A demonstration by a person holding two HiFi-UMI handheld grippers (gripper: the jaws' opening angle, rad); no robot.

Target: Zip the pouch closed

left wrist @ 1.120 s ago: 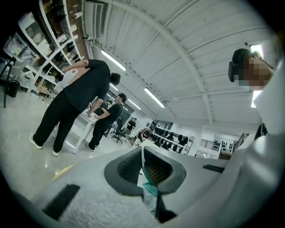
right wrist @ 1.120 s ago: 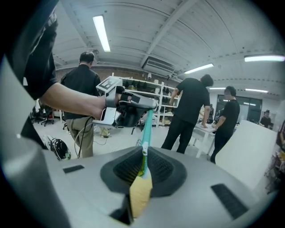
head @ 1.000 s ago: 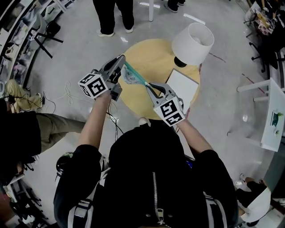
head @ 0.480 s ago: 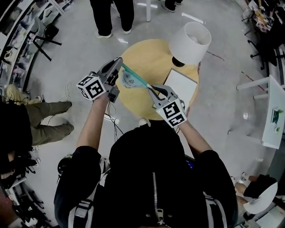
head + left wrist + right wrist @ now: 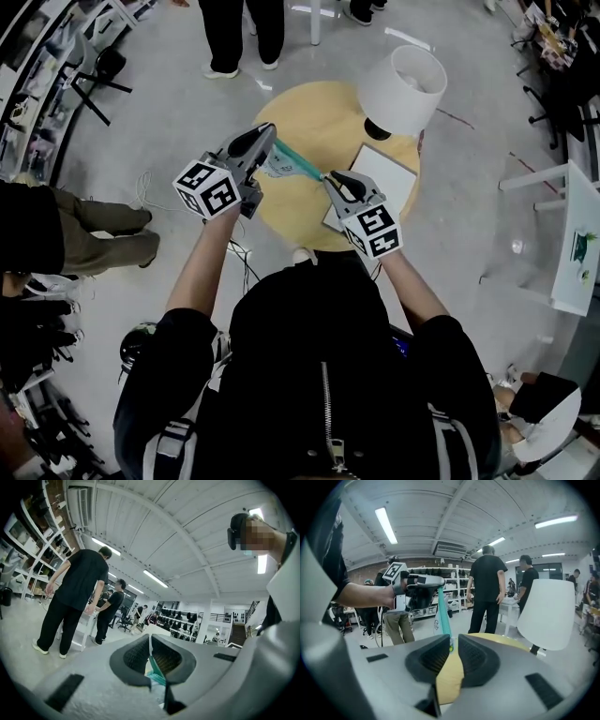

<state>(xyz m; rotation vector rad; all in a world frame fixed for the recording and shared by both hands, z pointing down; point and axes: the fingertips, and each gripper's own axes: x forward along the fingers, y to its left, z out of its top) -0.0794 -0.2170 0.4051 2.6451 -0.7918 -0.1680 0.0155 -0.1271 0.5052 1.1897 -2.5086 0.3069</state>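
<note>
A round yellow table (image 5: 314,112) stood below, carrying a white lampshade (image 5: 405,86) and a flat white board (image 5: 386,178). Above its left part, the left gripper (image 5: 270,141) and the right gripper (image 5: 329,177) held the pale pouch (image 5: 279,166) stretched between them in the air. The left jaws were clamped on one end of its teal zip band (image 5: 300,161). The right jaws were pinched almost together on the other end.

Site: large open lab or workshop hall. Evidence: white ribbed ceiling (image 5: 154,536) with strip lights (image 5: 386,524) across the top of both gripper views. Open shelving racks (image 5: 29,543) at far left. Bare pale floor (image 5: 469,187) with loose cables (image 5: 142,192) at centre left. Several people (image 5: 75,597) standing about.
</note>
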